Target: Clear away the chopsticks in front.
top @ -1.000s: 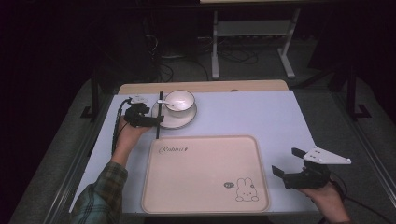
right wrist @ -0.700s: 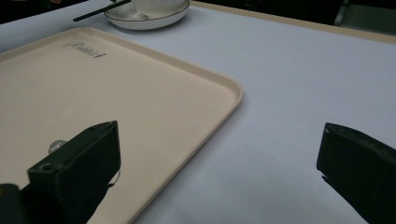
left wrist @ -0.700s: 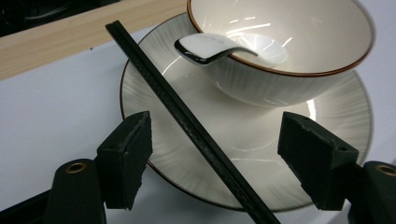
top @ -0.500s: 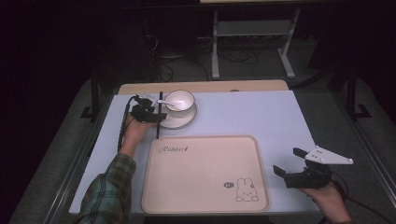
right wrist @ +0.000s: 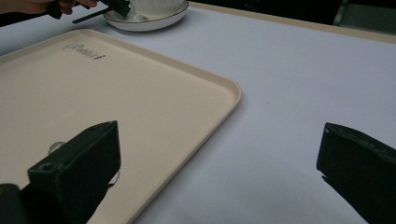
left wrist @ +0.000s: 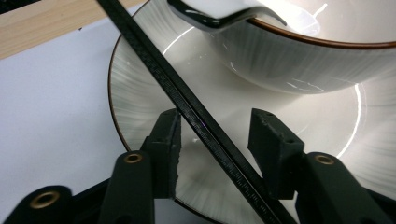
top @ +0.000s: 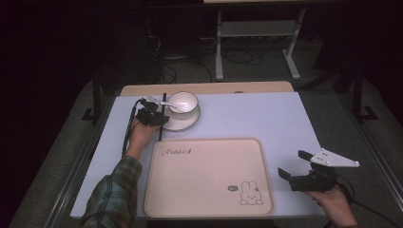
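**Grippers close in on the black stick at the saucer**

Table (top: 266, 118) first, pale blue-white, wide and mostly bare, with a wooden strip along its far edge. On it, toward six o'clock, lies the big beige tray (top: 209, 178), a rabbit printed in its near right corner and script lettering at its far left corner. Up at eleven o'clock from the tray sits the white saucer (top: 186, 121) with its dark rim, and on the saucer stands the white bowl (top: 183, 101), a white spoon (left wrist: 219, 11) hooked over its edge.

Now the action: the left gripper (top: 159, 118) is at the saucer's nine o'clock side, held by a hand coming out of a plaid sleeve (top: 111, 194). The thin black stick (left wrist: 196, 121) lies across the saucer's left rim, running from twelve o'clock down toward the tray's far left corner. In the left gripper view the stick passes slantwise right between the two pads; the jaws have just been closing, yet a gap shows on both sides, so no pinch, not touching it.

Over at four o'clock, the right gripper (top: 297, 166) hangs off the tray's right edge, well apart from the saucer, jaws spread wide over bare table with nothing between them.
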